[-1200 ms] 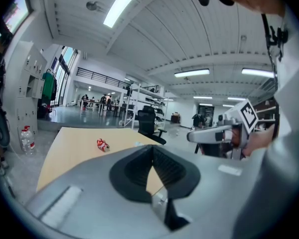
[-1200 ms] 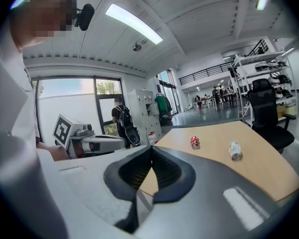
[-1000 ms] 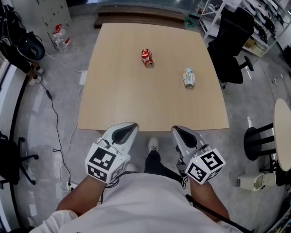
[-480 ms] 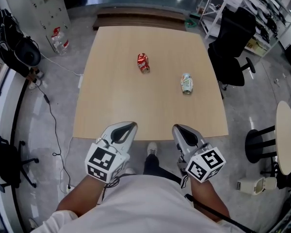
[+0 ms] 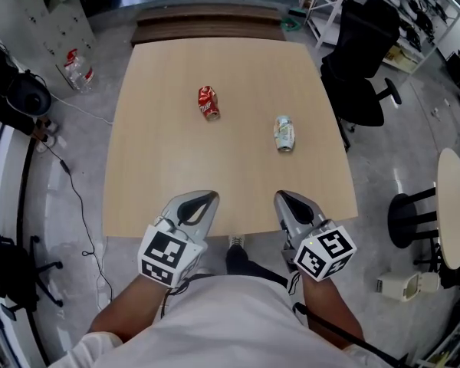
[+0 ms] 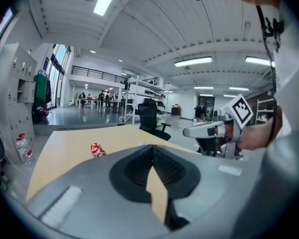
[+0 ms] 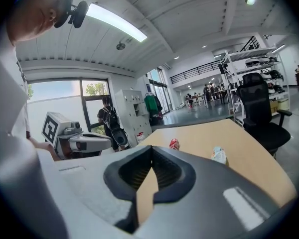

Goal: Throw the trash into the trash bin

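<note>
A crushed red can (image 5: 208, 103) lies on the wooden table (image 5: 153, 167), left of the middle. To its right and a bit nearer lies a pale green and white can (image 5: 284, 133). My left gripper (image 5: 206, 198) and right gripper (image 5: 280, 197) are side by side at the table's near edge, both shut and empty, well short of the cans. The left gripper view shows its jaws (image 6: 152, 147) closed, the red can (image 6: 97, 150) far ahead. Past the right gripper's closed tips (image 7: 152, 148) lie the red can (image 7: 174, 144) and the pale can (image 7: 219, 155).
A black office chair (image 5: 360, 75) stands at the table's right side. A round white table (image 5: 454, 205) and a small white container (image 5: 402, 284) on the floor are at the right. Water bottles (image 5: 75, 67), a dark bag (image 5: 27, 94) and cables lie on the left floor.
Both grippers have come forward to the table's near edge. The cans now sit nearer and further left in the head view. The jaws stay shut.
</note>
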Available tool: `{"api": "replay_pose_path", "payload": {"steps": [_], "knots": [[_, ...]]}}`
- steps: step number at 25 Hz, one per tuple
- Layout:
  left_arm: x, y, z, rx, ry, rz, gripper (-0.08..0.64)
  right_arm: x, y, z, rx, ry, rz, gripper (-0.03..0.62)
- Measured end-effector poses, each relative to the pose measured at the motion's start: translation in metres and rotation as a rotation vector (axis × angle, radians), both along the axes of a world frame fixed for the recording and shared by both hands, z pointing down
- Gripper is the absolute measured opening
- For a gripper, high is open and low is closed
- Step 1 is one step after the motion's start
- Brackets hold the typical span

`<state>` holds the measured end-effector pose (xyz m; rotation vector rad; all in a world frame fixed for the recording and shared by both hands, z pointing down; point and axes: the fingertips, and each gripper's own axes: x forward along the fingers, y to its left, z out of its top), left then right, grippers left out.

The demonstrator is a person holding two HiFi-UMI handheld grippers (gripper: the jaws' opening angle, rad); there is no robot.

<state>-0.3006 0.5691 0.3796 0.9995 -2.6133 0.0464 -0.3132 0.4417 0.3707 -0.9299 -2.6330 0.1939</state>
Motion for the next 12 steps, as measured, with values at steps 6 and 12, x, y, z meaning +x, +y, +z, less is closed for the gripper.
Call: {"api": "replay_pose_path", "payload": {"steps": [6,12], "knots": [[-0.037,-0.018,0.002,-0.011,0.010,0.019,0.008,-0.036,-0.023,0.016,0.004,0.044,0.042,0.002],[-0.065,-0.039,0.013,-0.026,0.042,0.043,0.008,-0.067,-0.043,0.035,0.027,0.104,0.049,0.003]]}}
